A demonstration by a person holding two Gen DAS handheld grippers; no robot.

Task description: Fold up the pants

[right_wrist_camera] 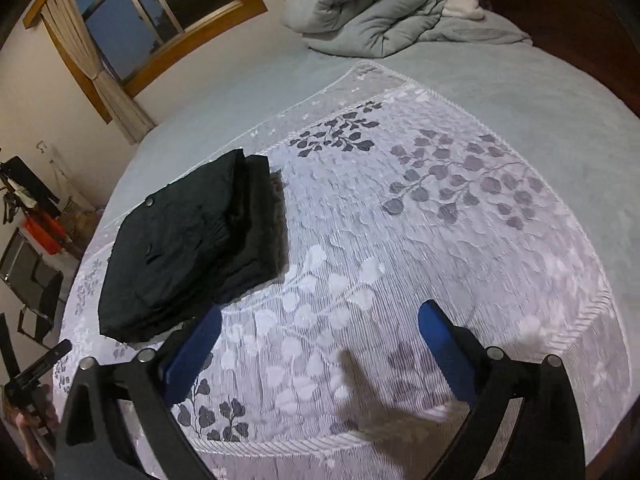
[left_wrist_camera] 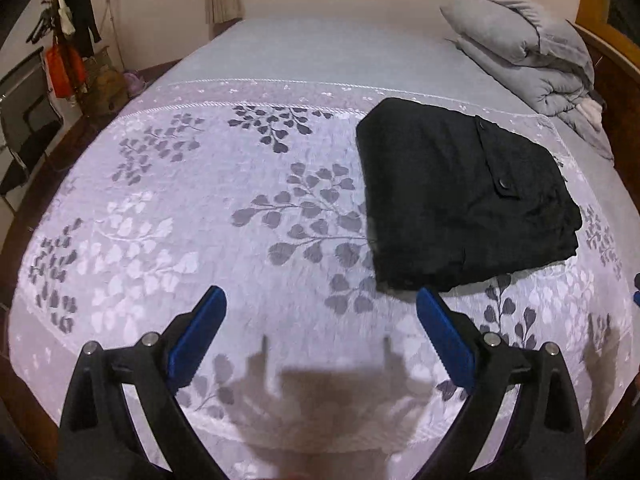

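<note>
Left gripper [left_wrist_camera: 321, 294] hovering wide open above the patterned bedspread [left_wrist_camera: 192, 208], blue pads [left_wrist_camera: 200, 332] spread far apart, gripping nothing and touching nothing. Black pants [left_wrist_camera: 460, 196] lying at about 2 o'clock from the claw, already gathered into a compact stacked rectangle, button flap facing up, nearest corner sitting just beyond the right-hand pad but apart from it. Grey duvet [left_wrist_camera: 532, 52] bunched well apart at 1 o'clock near the headboard; clothes rack [left_wrist_camera: 68, 40] standing at 10 o'clock off the bed. Shadow of the tool falling on the cloth at 6 o'clock.

Right gripper [right_wrist_camera: 320, 310] likewise gaping wide over the bedspread [right_wrist_camera: 400, 240], holding nothing, pads clear of the fabric as far as showing. Pants [right_wrist_camera: 192, 248] resting at 10 o'clock from this claw, layers visibly piled, edges roughly squared, near corner just beside the left-hand pad [right_wrist_camera: 192, 352] without clear contact. Duvet [right_wrist_camera: 380, 12] heaped at 12 o'clock, window [right_wrist_camera: 152, 12] glowing dark at 11 o'clock. Part of the other tool [right_wrist_camera: 38, 368] peeking in at 8 o'clock.

Judging by the neat bundle and both claws empty, folding appearing essentially finished; remaining, at most, squaring a slightly ragged edge.
</note>
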